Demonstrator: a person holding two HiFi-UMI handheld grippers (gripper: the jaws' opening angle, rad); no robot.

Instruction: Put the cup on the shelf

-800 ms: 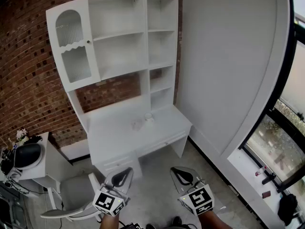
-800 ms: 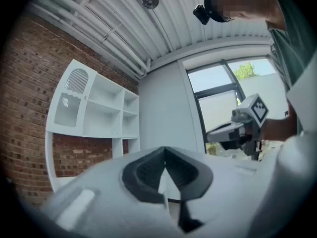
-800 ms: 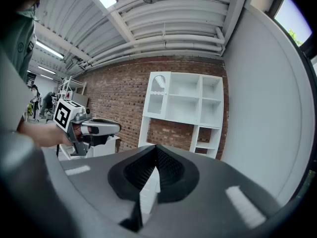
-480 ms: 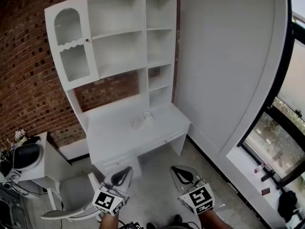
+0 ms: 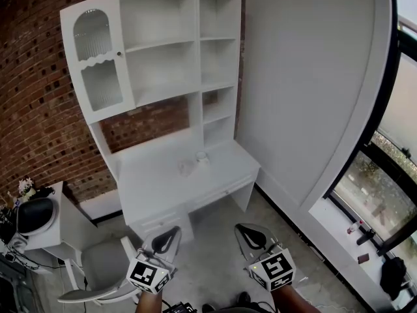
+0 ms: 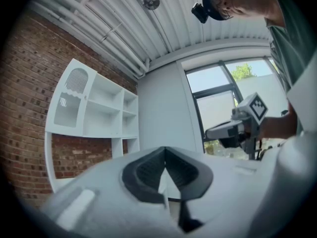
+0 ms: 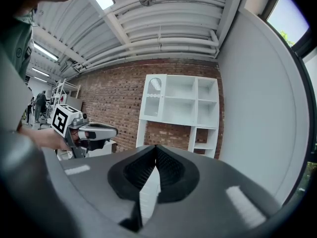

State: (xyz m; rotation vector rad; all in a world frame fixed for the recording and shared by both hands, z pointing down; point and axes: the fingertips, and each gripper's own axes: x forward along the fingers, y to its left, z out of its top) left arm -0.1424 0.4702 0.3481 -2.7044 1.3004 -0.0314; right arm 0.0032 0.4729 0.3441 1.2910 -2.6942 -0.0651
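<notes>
head view shows cup (image 5: 202, 156) upright on desk (image 5: 153, 178)

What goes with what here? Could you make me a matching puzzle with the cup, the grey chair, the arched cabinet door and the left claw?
1 cup
2 grey chair
3 arched cabinet door
4 left claw

A pinched shut, holding nothing
B on the desk top
C upper left of the shelf unit
D on the floor, lower left in the head view

Pairs: 1-B, 2-D, 3-C, 4-A
</notes>
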